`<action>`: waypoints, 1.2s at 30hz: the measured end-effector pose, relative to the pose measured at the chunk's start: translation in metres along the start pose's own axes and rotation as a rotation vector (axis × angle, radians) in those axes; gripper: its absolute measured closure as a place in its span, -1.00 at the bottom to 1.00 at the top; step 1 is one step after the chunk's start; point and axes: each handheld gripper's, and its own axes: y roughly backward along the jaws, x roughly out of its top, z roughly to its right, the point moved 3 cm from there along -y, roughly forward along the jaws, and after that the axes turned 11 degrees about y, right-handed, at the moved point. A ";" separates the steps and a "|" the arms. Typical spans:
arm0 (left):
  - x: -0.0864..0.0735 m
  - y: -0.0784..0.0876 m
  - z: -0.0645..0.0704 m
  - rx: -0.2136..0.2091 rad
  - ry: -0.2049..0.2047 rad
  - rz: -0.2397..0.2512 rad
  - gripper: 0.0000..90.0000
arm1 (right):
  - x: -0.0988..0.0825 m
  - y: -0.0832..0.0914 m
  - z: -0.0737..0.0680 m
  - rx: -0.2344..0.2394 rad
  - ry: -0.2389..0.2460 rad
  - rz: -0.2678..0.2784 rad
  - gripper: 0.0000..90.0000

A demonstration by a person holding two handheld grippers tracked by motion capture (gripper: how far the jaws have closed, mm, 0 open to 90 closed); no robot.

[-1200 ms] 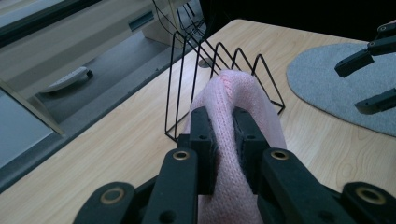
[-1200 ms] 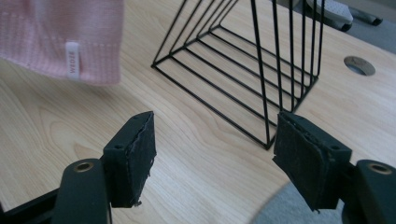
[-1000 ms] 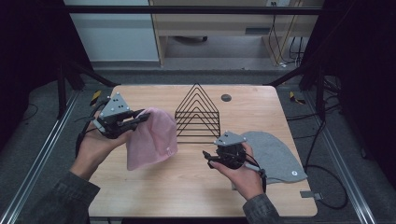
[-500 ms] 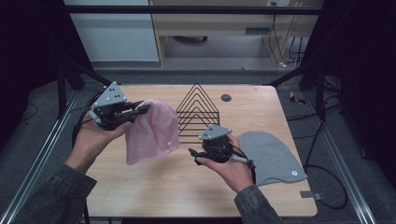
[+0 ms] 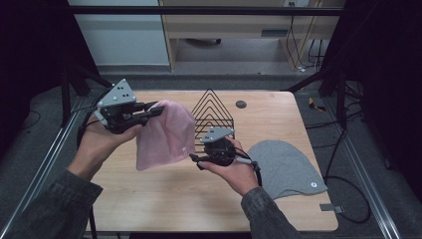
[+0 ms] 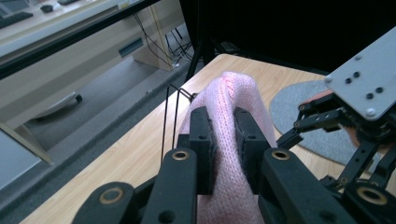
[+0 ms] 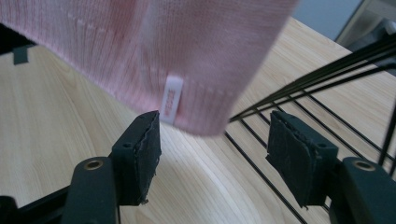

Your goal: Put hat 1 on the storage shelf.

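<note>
The left gripper [image 6: 223, 149] pinches a fold of the pink knit beanie [image 5: 166, 134], soft and ribbed at its hem, which hangs above the table at about nine o'clock from the black wire rack [image 5: 213, 115]; the right gripper [image 7: 215, 154], its jaws standing apart and just now closing with nothing pressed between them, sits right below the hem. A small white label [image 7: 172, 99] is sewn at that hem, its writing too blurred to read. Below lies the light wooden table [image 5: 164, 194], with a grey beanie [image 5: 286, 169] at four o'clock from the rack, in a dim room with a pale cabinet [image 5: 239, 25] behind.
</note>
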 end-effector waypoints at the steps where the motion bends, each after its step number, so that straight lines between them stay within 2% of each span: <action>1: 0.001 0.000 0.001 -0.009 0.007 0.008 0.78 | 0.000 -0.001 0.000 0.004 -0.005 0.003 -0.25; 5: 0.003 -0.001 0.003 -0.023 0.002 0.018 0.78 | 0.000 -0.006 0.005 0.024 -0.024 0.015 -0.28; 7: 0.004 -0.001 0.005 -0.028 -0.002 0.020 0.77 | 0.001 -0.007 0.006 0.044 -0.017 0.019 -0.21; 12: 0.005 -0.005 0.005 -0.027 -0.007 0.018 0.77 | 0.004 -0.010 0.006 0.117 -0.002 0.050 0.28; 15: 0.005 -0.008 0.003 -0.022 -0.002 0.018 0.77 | 0.004 -0.011 0.005 0.124 0.004 0.051 0.57; 16: 0.005 -0.008 0.003 -0.022 -0.002 0.018 0.77 | 0.004 -0.011 0.005 0.124 0.004 0.051 0.57; 17: 0.006 -0.008 0.001 -0.021 0.003 0.021 0.77 | 0.005 -0.008 0.006 0.124 -0.003 0.068 0.71; 18: 0.007 -0.009 0.001 -0.021 0.009 0.028 0.77 | 0.005 -0.007 0.007 0.124 -0.003 0.073 0.75; 23: 0.012 -0.009 -0.004 -0.020 0.023 0.037 0.77 | 0.008 0.000 0.010 0.126 0.005 0.081 0.83; 28: 0.021 -0.011 -0.009 -0.021 0.032 0.053 0.76 | 0.015 0.011 0.019 0.110 0.005 0.076 0.86; 32: 0.036 -0.018 -0.019 -0.037 0.073 0.077 0.76 | 0.025 0.021 0.033 0.091 0.014 0.060 0.87; 36: 0.050 -0.021 -0.026 -0.027 0.074 0.094 0.76 | 0.036 0.030 0.044 0.071 0.017 0.056 0.87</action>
